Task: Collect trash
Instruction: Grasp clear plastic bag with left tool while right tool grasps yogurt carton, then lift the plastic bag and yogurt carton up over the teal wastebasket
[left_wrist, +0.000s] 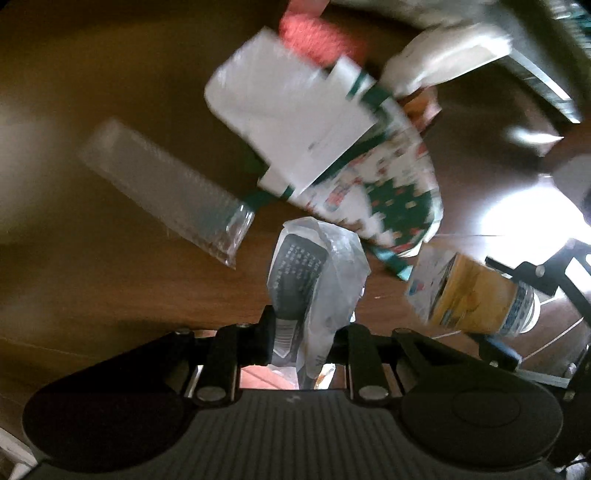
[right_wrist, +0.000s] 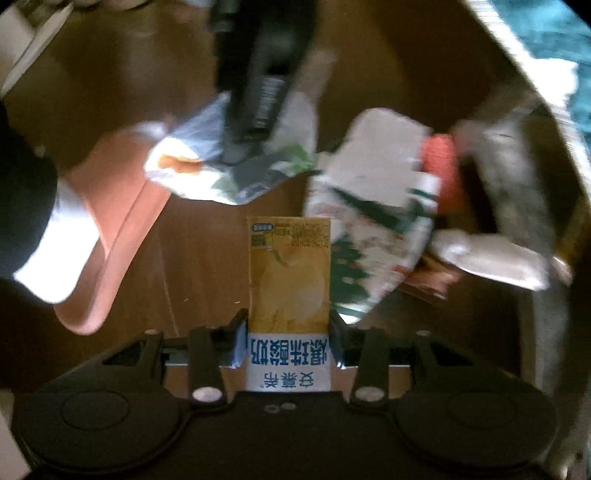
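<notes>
My left gripper (left_wrist: 303, 325) is shut on a crumpled clear plastic wrapper (left_wrist: 314, 280) with a dark printed panel, held above the brown wooden floor. My right gripper (right_wrist: 289, 325) is shut on a yellow and white yogurt drink carton (right_wrist: 289, 280) with blue lettering; the carton also shows at the right of the left wrist view (left_wrist: 476, 299). In the right wrist view the left gripper (right_wrist: 258, 92) shows blurred at top with the wrapper (right_wrist: 229, 170) hanging from it. A heap of trash lies ahead: a white and green patterned paper bag (left_wrist: 354, 158) (right_wrist: 369, 221), a clear plastic sleeve (left_wrist: 166, 184), a red item (left_wrist: 317, 37) (right_wrist: 439, 166).
A pink slipper and a white sock (right_wrist: 103, 240) are at the left of the right wrist view. A cardboard wall (right_wrist: 524, 74) curves across the upper right, with a teal rug (right_wrist: 561, 33) beyond. White crumpled paper (left_wrist: 443, 59) lies at the back. Bright glare (left_wrist: 524, 218) falls on the floor at right.
</notes>
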